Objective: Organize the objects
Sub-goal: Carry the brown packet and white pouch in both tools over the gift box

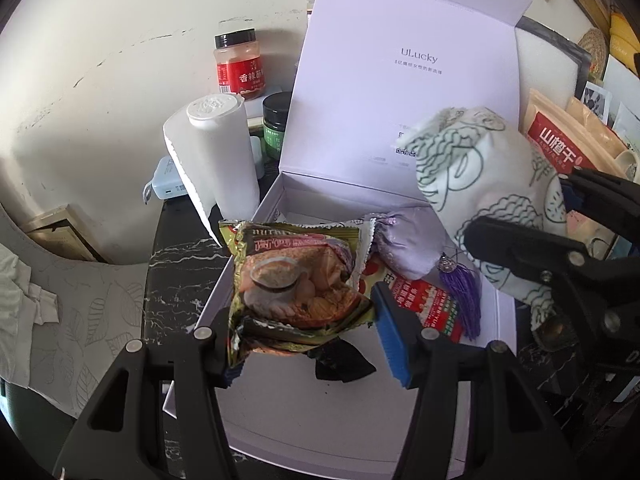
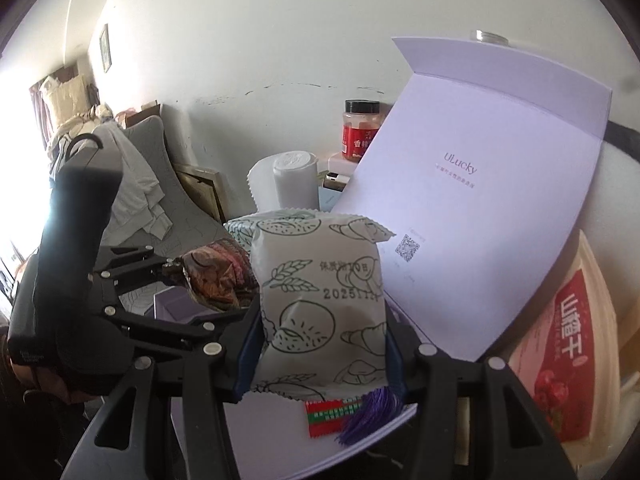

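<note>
An open lilac gift box [image 1: 344, 412] with its lid [image 1: 404, 80] raised stands on the dark marbled table. My left gripper [image 1: 308, 344] is shut on a gold-green snack packet [image 1: 296, 284] and holds it over the box. My right gripper [image 2: 320, 356] is shut on a white snack packet with line drawings [image 2: 320, 308], also above the box; this packet also shows in the left wrist view [image 1: 488, 184]. Inside the box lie a lilac sachet [image 1: 404, 244] with a purple tassel [image 1: 464, 300] and a red-green packet [image 1: 428, 300].
A paper towel roll [image 1: 224, 156], a red spice jar [image 1: 240, 64], a green jar [image 1: 276, 124] and a light blue charger [image 1: 168, 180] stand left of the box. A red hawthorn snack bag [image 1: 560, 144] leans at the right. A grey chair [image 1: 80, 300] stands at the left.
</note>
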`<state>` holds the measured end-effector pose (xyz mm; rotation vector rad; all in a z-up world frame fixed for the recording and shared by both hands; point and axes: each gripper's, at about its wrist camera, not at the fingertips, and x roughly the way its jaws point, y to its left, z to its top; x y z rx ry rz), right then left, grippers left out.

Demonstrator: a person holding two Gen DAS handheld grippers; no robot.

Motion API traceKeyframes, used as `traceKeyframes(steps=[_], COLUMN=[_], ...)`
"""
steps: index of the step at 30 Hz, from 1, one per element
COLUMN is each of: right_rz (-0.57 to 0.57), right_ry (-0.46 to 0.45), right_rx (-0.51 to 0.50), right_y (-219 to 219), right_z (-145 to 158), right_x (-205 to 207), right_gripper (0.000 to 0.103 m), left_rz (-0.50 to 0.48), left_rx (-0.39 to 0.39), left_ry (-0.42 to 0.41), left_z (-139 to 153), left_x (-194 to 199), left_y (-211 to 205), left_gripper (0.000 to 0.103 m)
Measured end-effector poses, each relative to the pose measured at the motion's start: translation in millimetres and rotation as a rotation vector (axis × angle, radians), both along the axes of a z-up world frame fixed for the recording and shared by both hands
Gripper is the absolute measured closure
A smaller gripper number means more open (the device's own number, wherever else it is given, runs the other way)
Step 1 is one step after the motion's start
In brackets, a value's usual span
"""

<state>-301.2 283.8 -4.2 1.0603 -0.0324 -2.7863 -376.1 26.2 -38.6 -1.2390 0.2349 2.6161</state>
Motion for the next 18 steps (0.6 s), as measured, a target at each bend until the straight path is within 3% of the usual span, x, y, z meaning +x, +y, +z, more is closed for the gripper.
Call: traceKeyframes(steps=[10, 18], right_rz=[-0.038, -0.047], right_ry=[-0.082, -0.131], right_rx=[0.071, 0.065], right_y=[-0.7, -5.4], right_z=[-19.2, -32.5], right_x=[-13.4, -23.8], right_gripper=[0.05, 0.05], left_rz=[-0.012, 0.004], left_rx=[0.001, 0.008], left_ry=[-0.032, -0.061], left_z=[-22.4, -32.2], left_x=[-12.2, -14.1], left_y=[6.9, 2.9], left_gripper=[0.048, 0.048])
